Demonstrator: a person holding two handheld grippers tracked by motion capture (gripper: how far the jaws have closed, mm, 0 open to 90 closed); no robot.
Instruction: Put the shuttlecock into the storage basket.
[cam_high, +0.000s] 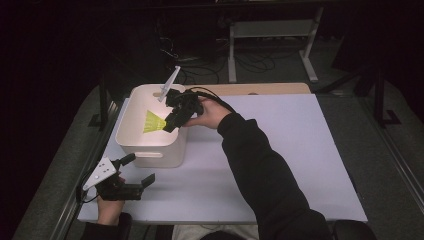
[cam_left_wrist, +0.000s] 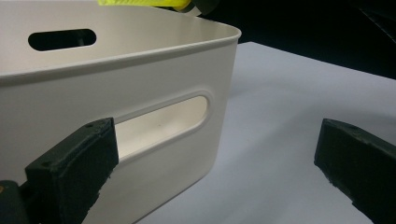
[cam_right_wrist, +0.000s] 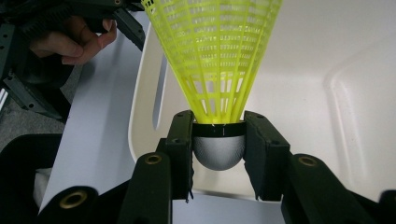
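Right gripper: we see its two jaws closed on the silver-grey cork base of a yellow shuttlecock, skirt fanning away from the jaws.
Shuttlecock's place: held over the open white bin, just past the bin's near rim from the right gripper (in the high view the yellow skirt points down into the bin).
Left gripper: we find it spread wide and holding nothing, resting on the white table just in front of the bin's slotted side.
What the left gripper view adds: the bin's handle slot sits ahead of its left-hand jaw, and a sliver of yellow skirt peeks over the far rim.
What the right gripper view adds: the grip on the cork, and the person's other hand beyond.
Hard to make out: the bin's floor is washed out by glare; the skirt's wide end is cut off at the frame top.
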